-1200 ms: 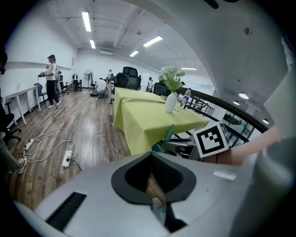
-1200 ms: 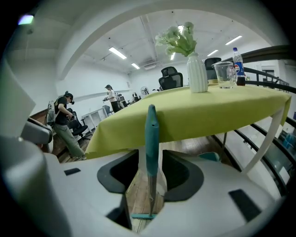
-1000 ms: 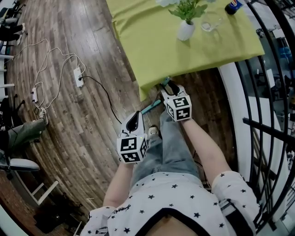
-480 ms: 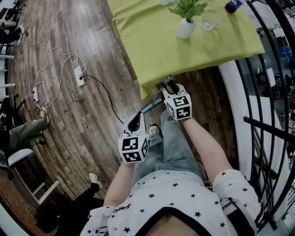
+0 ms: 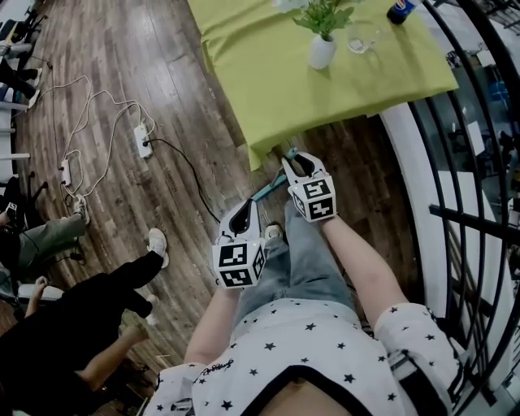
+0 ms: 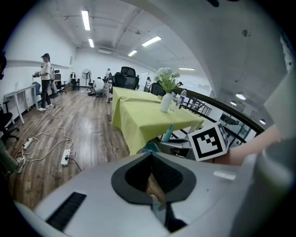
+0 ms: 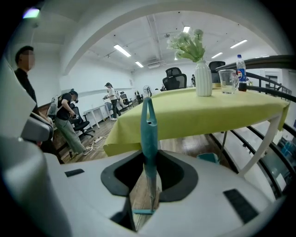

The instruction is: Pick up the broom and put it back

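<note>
The broom shows as a thin teal handle (image 5: 268, 187) slanting between my two grippers, just off the table's near corner. My right gripper (image 5: 291, 156) is shut on the handle's upper part. In the right gripper view the handle (image 7: 149, 134) stands upright between the jaws of that gripper (image 7: 149, 159), its hanging loop on top. My left gripper (image 5: 243, 208) sits lower left, over the handle's lower stretch. In the left gripper view its jaws (image 6: 151, 159) stand nearly together with a teal piece between them. The broom head is hidden.
A table with a yellow-green cloth (image 5: 341, 97) carries a white vase of flowers (image 5: 322, 50), a glass (image 5: 360, 41) and a bottle (image 5: 400, 10). A black railing (image 5: 475, 215) runs on the right. A power strip with cables (image 5: 143, 140) lies left. A person in black (image 5: 73, 325) stands lower left.
A person in black has walked into the lower left. Both grippers, with the handle, have shifted slightly up in the view.
</note>
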`<state>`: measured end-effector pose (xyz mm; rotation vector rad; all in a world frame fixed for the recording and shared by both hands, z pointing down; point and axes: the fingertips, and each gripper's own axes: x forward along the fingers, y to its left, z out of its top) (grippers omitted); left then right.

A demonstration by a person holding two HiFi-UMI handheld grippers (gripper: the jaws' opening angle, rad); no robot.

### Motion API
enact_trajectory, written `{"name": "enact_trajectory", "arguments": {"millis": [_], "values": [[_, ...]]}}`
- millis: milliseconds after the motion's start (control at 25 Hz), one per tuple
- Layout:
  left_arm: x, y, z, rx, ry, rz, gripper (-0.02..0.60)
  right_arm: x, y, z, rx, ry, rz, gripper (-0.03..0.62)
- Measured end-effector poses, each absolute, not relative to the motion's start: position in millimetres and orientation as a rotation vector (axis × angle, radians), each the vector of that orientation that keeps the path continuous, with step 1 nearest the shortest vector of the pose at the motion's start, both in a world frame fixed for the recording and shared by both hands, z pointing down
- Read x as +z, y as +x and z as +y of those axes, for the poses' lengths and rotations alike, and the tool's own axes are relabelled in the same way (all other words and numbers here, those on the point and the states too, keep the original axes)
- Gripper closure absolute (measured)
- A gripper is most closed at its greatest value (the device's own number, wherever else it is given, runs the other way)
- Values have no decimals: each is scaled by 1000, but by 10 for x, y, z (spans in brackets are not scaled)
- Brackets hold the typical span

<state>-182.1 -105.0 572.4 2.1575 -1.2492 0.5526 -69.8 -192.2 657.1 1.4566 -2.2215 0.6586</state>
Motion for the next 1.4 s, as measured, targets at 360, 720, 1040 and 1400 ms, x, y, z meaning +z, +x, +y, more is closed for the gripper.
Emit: {"name": "enact_trajectory", "arguments": {"millis": [360,720,1040,1400], "values": [[5524,-1907,-855,525,2195,-1246,571,6289,-838,-1659,561,1458,-2234,508],[5275,-1944,-744,474,2258,-1223,571,5891,-864,-1494,457,1496,-2234,508],[5044,-2001,-685,426,2306,-1202,571,5470,-811,-1331,421,1581,-2226,508],[4854,-2058,-677,407,2335,-1199,571,5033,-753,-1140,392,1675,-2216,508]]}}
